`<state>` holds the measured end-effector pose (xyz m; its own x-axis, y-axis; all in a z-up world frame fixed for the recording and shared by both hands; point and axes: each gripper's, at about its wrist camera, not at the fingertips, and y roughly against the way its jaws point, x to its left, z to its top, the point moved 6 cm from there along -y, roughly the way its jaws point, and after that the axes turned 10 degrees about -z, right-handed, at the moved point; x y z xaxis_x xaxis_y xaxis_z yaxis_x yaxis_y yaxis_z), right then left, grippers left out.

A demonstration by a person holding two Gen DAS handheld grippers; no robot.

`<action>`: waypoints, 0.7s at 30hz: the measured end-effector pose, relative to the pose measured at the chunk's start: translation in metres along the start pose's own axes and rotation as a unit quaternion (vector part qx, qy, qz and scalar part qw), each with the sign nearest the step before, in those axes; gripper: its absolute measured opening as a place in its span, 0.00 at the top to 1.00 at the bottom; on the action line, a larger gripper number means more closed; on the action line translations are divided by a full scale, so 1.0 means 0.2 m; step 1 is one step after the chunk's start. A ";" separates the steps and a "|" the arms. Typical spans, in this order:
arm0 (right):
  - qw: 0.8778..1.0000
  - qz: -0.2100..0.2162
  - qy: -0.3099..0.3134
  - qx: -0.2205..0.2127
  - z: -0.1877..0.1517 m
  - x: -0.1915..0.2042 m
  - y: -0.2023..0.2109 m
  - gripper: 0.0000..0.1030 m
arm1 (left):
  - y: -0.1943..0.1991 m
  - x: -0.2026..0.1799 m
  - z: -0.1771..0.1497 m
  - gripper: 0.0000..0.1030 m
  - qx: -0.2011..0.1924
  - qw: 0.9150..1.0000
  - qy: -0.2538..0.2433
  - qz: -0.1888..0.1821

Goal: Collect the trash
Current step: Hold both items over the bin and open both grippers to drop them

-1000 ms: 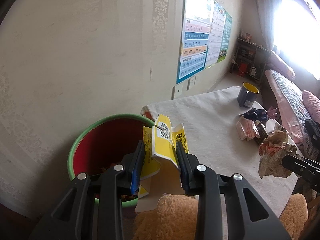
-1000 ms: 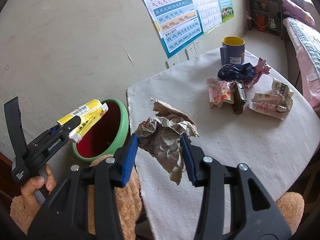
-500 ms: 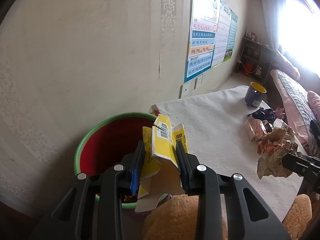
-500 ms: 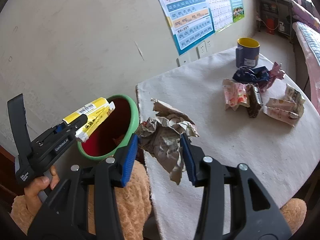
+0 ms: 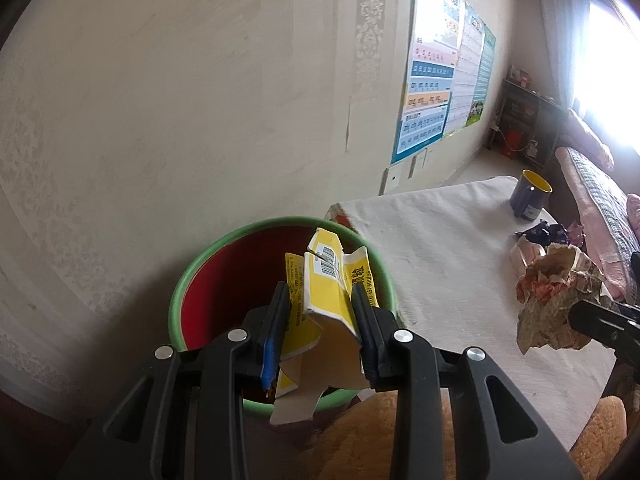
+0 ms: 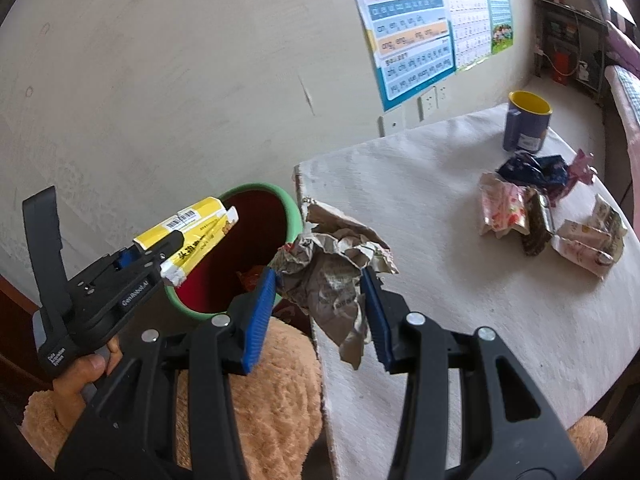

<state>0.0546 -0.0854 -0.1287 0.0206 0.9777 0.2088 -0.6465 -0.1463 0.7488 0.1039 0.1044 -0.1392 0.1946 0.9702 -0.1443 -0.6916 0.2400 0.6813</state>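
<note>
My left gripper (image 5: 320,300) is shut on a flattened yellow carton (image 5: 326,292) and holds it above the green-rimmed red bin (image 5: 200,264). From the right wrist view the left gripper (image 6: 168,248) and the carton (image 6: 188,224) hang over the bin's left rim (image 6: 294,212). My right gripper (image 6: 320,280) is shut on a crumpled brown paper wad (image 6: 332,268), held over the table's left edge just right of the bin. The wad also shows in the left wrist view (image 5: 556,292). Some trash lies inside the bin (image 6: 250,278).
A white-clothed table (image 6: 440,216) stands right of the bin. On it are several wrappers (image 6: 504,208), a dark crumpled bag (image 6: 532,168) and a blue mug with yellow inside (image 6: 526,126). The wall with posters (image 6: 412,28) is close behind. A bed (image 5: 592,192) is at far right.
Both grippers have moved left toward the bin with their loads. The yellow carton is now over the bin's opening, and the paper wad is nearer the bin's rim.
</note>
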 end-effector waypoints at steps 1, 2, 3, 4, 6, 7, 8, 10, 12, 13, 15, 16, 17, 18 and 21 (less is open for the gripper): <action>1.000 0.002 0.002 0.000 0.01 0.01 -0.01 0.59 | 0.00 0.01 0.00 0.71 0.001 1.000 0.001 0.002; 1.000 0.003 0.004 -0.001 0.01 0.03 -0.01 0.59 | 0.00 0.03 0.00 0.71 0.002 1.000 0.003 0.004; 1.000 0.004 0.005 0.000 0.02 0.04 -0.02 0.59 | -0.01 0.04 0.00 0.71 0.002 1.000 0.004 0.005; 1.000 0.005 0.008 0.001 0.02 0.05 -0.03 0.59 | -0.01 0.05 0.00 0.71 0.002 1.000 0.005 0.008; 1.000 0.008 0.012 0.006 0.03 0.07 -0.06 0.59 | -0.01 0.08 0.00 0.71 0.003 1.000 0.008 0.012; 1.000 0.009 0.013 0.008 0.03 0.08 -0.08 0.59 | -0.01 0.10 0.00 0.71 0.005 1.000 0.011 0.013; 1.000 0.011 0.014 0.010 0.03 0.10 -0.09 0.59 | -0.02 0.12 0.00 0.71 0.007 1.000 0.013 0.014; 1.000 0.014 0.017 0.012 0.04 0.13 -0.12 0.59 | -0.04 0.15 0.00 0.70 0.012 1.000 0.016 0.018; 0.999 0.020 0.021 0.018 0.05 0.17 -0.16 0.59 | -0.05 0.19 0.00 0.70 0.016 0.999 0.021 0.022; 0.999 0.022 0.024 0.021 0.05 0.19 -0.17 0.59 | -0.06 0.20 0.00 0.70 0.017 0.999 0.023 0.023; 0.999 0.025 0.030 0.024 0.06 0.23 -0.21 0.59 | -0.08 0.23 -0.01 0.70 0.022 0.999 0.030 0.024; 0.999 0.027 0.032 0.025 0.06 0.24 -0.22 0.59 | -0.09 0.25 -0.02 0.70 0.025 0.999 0.035 0.024; 0.999 0.029 0.035 0.027 0.07 0.26 -0.23 0.59 | -0.10 0.27 -0.03 0.70 0.029 0.999 0.038 0.024; 0.998 0.031 0.037 0.028 0.07 0.28 -0.25 0.59 | -0.12 0.29 -0.03 0.70 0.033 0.998 0.043 0.025; 0.998 0.038 0.042 0.034 0.09 0.32 -0.30 0.59 | -0.15 0.32 -0.06 0.70 0.040 0.997 0.053 0.026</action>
<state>0.1083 -0.0170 -0.1490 -0.0918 0.9724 0.2145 -0.5913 -0.2265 0.7740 0.1294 0.1604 -0.1770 0.0826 0.9805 -0.1784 -0.6397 0.1894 0.7450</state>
